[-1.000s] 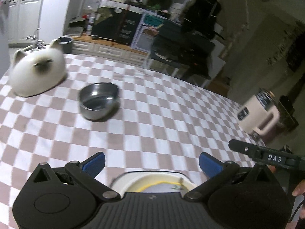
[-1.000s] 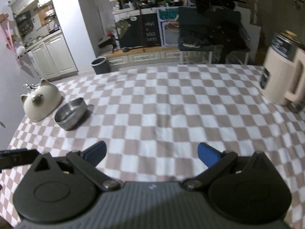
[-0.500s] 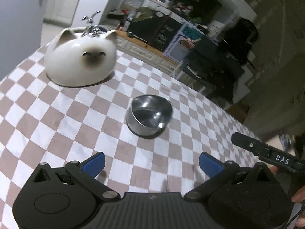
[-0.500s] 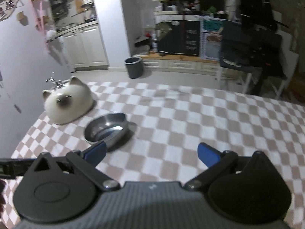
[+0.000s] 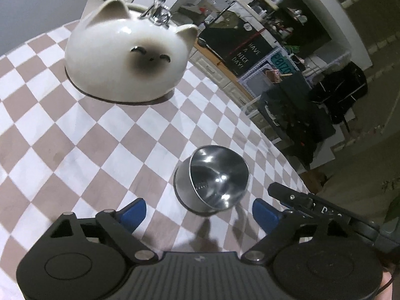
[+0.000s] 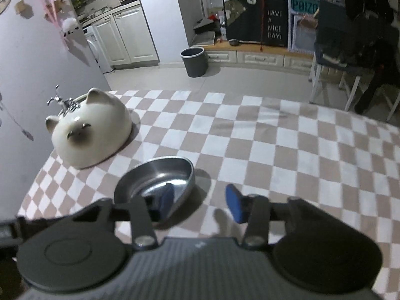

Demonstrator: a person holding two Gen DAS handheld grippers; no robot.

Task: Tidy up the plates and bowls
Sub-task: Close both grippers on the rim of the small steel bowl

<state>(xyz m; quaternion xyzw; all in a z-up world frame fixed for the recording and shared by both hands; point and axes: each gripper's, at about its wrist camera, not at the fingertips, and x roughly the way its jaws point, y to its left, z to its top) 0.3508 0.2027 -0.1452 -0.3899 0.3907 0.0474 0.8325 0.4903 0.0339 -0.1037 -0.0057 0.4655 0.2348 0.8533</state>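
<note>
Left tool (image 5: 198, 215) spread wide, steel bowl (image 5: 212, 185) just ahead; cat-shaped ceramic dish (image 5: 127, 57) beyond.

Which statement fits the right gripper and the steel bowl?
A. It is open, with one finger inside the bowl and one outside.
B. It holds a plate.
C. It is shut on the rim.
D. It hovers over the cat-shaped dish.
A: the right gripper is open, its left finger inside the steel bowl and the other outside the rim.
</note>
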